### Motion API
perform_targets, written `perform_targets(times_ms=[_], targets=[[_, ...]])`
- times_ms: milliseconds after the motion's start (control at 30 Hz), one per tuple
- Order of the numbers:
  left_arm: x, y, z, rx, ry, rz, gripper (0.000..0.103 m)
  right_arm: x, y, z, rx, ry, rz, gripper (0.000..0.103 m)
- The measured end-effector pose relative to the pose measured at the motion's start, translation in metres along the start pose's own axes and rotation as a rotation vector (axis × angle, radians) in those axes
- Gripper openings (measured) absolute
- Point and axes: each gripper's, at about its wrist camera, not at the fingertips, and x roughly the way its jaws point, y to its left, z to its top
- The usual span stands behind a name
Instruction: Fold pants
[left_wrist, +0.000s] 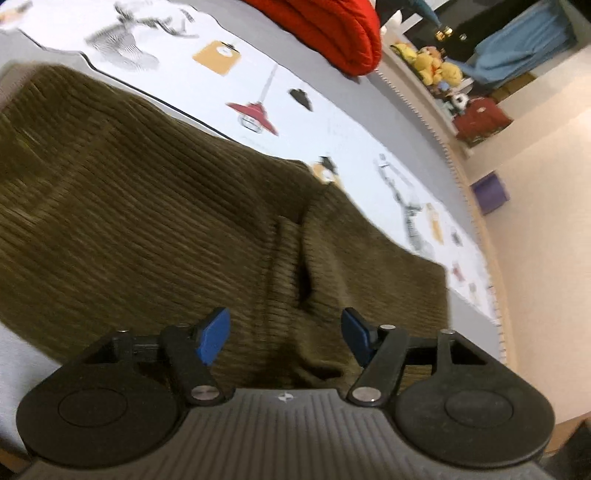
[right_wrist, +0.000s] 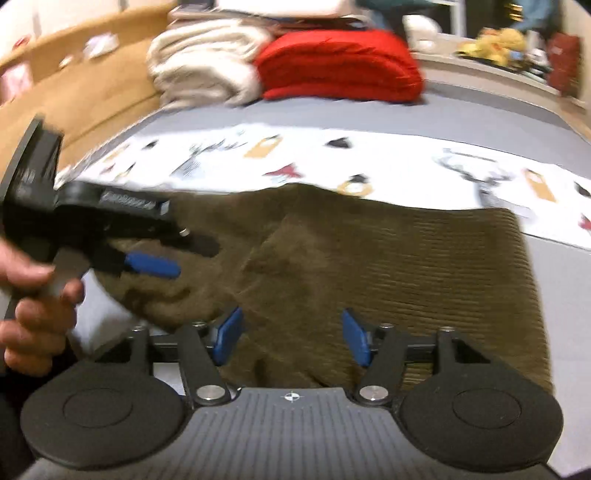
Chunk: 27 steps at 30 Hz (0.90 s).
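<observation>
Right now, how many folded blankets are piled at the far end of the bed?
2. The red blanket lies at the far end of the bed; the cream blanket sits just to its left, touching it. More may be hidden behind them.

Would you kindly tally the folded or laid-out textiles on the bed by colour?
Olive green: 1, the corduroy pants
Red: 1, the folded blanket
Cream: 1, the folded blanket
White, printed: 1, the sheet
Total: 4
</observation>
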Motion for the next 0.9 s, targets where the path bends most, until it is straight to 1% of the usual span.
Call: perform_targets(times_ms=[67,133,200,267,367,400,467,567,633,667,700,733,767,800,833,867,900], targets=[[0.007,-0.005,-0.003,0.020,-0.005,-0.043,0.061,0.008,-0.004,-0.004,0.066,0.016,-0.038,0.062],[0.018,-0.009,-0.009,0.031,0.021,-0.051,0.060,0.014,-0.006,-0.009,0.087,0.016,-0.043,0.062],[0.029,-0.010,-0.016,0.033,0.061,-0.022,0.060,0.024,0.000,-0.014,0.046,0.022,-0.019,0.062],[0.033,-0.009,-0.020,0.030,0.073,0.007,0.059,0.031,0.010,-0.020,-0.016,0.035,0.010,0.062],[0.030,-0.006,-0.020,0.027,0.054,0.011,0.060,0.051,0.025,-0.025,-0.083,0.080,0.044,0.063],[0.029,-0.004,-0.020,0.020,0.047,0.014,0.060,0.056,0.030,-0.026,-0.101,0.093,0.043,0.063],[0.026,0.002,-0.019,-0.002,0.032,0.014,0.060,0.063,0.038,-0.028,-0.133,0.098,0.034,0.065],[0.021,0.009,-0.018,-0.027,0.006,0.014,0.060,0.062,0.044,-0.027,-0.153,0.093,0.053,0.065],[0.018,0.010,-0.016,-0.042,-0.003,0.011,0.060,0.056,0.048,-0.029,-0.189,0.102,0.099,0.052],[0.017,0.010,-0.015,-0.047,-0.003,0.012,0.061,0.049,0.051,-0.031,-0.230,0.101,0.118,0.048],[0.018,0.009,-0.015,-0.049,-0.001,0.014,0.061,0.044,0.054,-0.033,-0.279,0.107,0.150,0.046],[0.019,0.009,-0.016,-0.048,0.001,0.013,0.061,0.039,0.055,-0.036,-0.314,0.133,0.197,0.046],[0.020,0.008,-0.016,-0.044,0.004,0.012,0.061,0.036,0.055,-0.038,-0.327,0.169,0.248,0.043],[0.023,0.007,-0.016,-0.038,0.008,0.013,0.062,0.034,0.054,-0.041,-0.324,0.212,0.310,0.031],[0.025,0.005,-0.016,-0.031,0.011,0.014,0.063,0.032,0.054,-0.044,-0.322,0.243,0.348,0.026],[0.027,0.004,-0.015,-0.025,0.012,0.016,0.064,0.029,0.058,-0.047,-0.344,0.230,0.336,0.026],[0.029,0.004,-0.015,-0.022,0.012,0.019,0.065,0.024,0.062,-0.048,-0.379,0.189,0.288,0.027]])
